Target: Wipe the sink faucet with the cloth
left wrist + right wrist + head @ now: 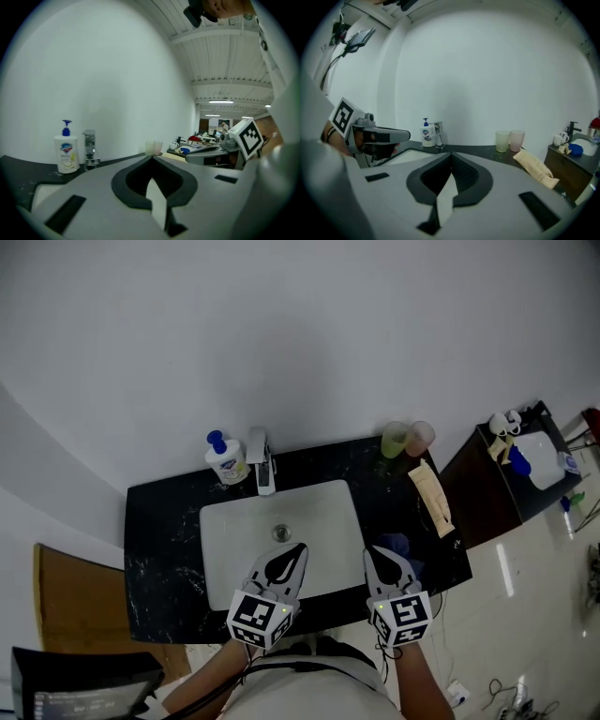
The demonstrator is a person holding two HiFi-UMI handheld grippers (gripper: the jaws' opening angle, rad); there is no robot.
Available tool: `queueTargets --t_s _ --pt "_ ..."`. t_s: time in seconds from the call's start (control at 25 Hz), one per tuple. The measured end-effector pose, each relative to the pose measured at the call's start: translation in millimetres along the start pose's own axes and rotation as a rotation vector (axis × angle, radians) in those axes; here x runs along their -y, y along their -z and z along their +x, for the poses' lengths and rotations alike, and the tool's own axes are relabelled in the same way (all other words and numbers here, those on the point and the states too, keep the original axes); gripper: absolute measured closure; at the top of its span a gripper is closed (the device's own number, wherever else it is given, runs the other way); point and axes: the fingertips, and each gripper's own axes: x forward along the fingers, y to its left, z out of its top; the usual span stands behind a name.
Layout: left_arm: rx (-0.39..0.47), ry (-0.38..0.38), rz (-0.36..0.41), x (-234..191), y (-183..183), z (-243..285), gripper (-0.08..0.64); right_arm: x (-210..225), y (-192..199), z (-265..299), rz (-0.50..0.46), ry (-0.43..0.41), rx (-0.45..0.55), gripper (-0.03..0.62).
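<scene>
The chrome sink faucet (263, 465) is at the far back edge of the basin against the wall, and nothing's touching it yet. Nearest me, the left gripper (298, 552) and right gripper (371, 555) hover side by side over the front rim of the white rectangular sink (225, 521). Both have their jaws pinched together with nothing between them. Right under the right one there's a crumpled dark blue bundle (402, 544) on the black stone countertop (159, 540). I'd guess that's the cloth, but it's half hidden so I can't swear to it. A bit further back on the right lies a folded beige towel-looking thing (432, 500), then a pale green cup (394, 440) and a pink cup (421, 436) touching each other by the wall. Off past the counter's end is a dark side cabinet (492, 493) with clutter on top. The main worry is the white pump soap bottle with the blue top (226, 460), which stands just beside the faucet on its left. A wide wiping swing could easily tip it into the basin. Also, heading for the faucet with those jaws empty means metal-on-chrome and no wiping at all. Grabbing the beige thing by mistake looks possible too.
</scene>
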Motion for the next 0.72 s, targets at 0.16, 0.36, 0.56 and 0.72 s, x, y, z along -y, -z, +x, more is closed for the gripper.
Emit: queueTargets --t_s 0.16,0.36,0.56,0.72 --pt "-0.041 0.190 0.020 62 9 45 0.558 46 27 -29 0.022 0.109 -0.052 0.591" --pt "-0.112 0.385 0.053 132 34 82 0.558 78 63 -57 0.038 0.210 -0.128 0.591" --pt "-0.158 0.476 0.076 163 49 95 0.558 84 69 -65 0.038 0.248 -0.150 0.589" --pt "-0.171 0.479 0.076 160 53 95 0.558 75 77 -48 0.009 0.194 -0.203 0.532"
